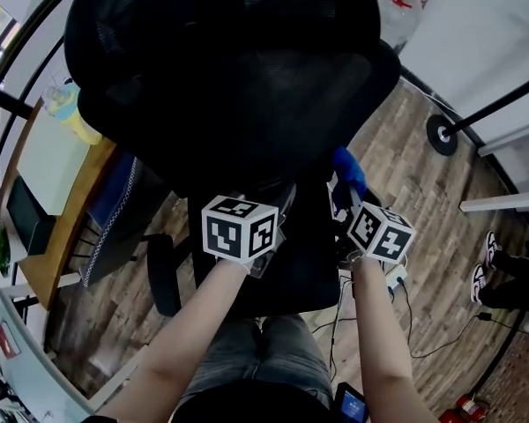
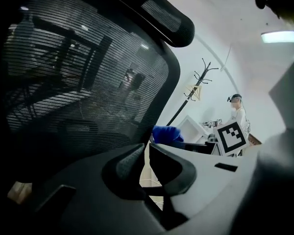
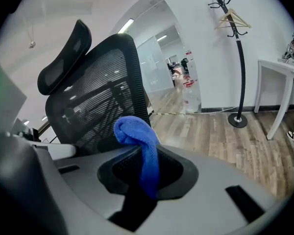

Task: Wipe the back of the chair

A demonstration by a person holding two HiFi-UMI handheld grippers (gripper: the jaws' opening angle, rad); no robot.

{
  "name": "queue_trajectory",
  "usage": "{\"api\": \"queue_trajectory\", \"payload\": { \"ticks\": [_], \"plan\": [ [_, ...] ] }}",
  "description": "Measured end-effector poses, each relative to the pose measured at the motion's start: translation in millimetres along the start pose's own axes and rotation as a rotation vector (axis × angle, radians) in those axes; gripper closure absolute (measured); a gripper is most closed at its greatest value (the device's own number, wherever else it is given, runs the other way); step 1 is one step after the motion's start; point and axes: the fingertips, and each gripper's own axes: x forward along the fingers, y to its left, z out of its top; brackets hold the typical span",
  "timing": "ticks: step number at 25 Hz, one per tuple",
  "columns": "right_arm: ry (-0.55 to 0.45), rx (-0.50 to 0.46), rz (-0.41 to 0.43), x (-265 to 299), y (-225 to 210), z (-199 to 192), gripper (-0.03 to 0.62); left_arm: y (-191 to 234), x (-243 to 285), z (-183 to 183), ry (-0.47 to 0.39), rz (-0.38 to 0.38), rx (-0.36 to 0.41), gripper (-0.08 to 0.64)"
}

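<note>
The right gripper (image 3: 148, 153) is clamping a blue microfibre cloth (image 3: 137, 131): its fingers (image 3: 123, 164) are pressing together on the lower part of the cloth, so that a narrow strip is hanging down between them while the larger, bunched part is curling up and over the fingertips towards the chair. Just beyond those fingertips and slightly to their left, the black mesh backrest (image 3: 95, 97) of the office chair is standing upright with its headrest (image 3: 63, 58) above it. The right gripper view is not showing whether the cloth is touching the mesh or only sitting very near its side edge. In the head view the cloth is showing at the backrest's lower right edge, directly ahead of the right gripper's marker cube (image 1: 381, 232). The left gripper (image 2: 139, 156) is carrying nothing, and its fingers (image 2: 128, 161) are lying almost together with only a thin bright slit between them. The backrest is filling the space ahead and to the left of these fingers, its curved rim passing close above the fingertips, and the blue cloth is peeking out just past them on the right. Beyond the right gripper's fingers, wooden floor (image 3: 225, 136) is stretching away to a black coat stand (image 3: 237, 48).
</note>
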Motion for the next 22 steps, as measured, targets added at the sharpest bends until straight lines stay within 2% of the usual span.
{"api": "queue_trajectory", "payload": {
  "ticks": [4, 13, 22],
  "plan": [
    [-0.017, -0.034, 0.050, -21, 27, 6, 0.508, -3, -21, 3, -0.030, 0.012, 0.016, 0.518],
    [-0.134, -0.074, 0.200, -91, 109, 27, 0.508, -20, -98, 20, -0.150, 0.012, 0.029, 0.519],
    [-0.220, -0.127, 0.274, -167, 170, 16, 0.508, -42, -182, 8, -0.245, 0.013, 0.060, 0.518]
  ]
}}
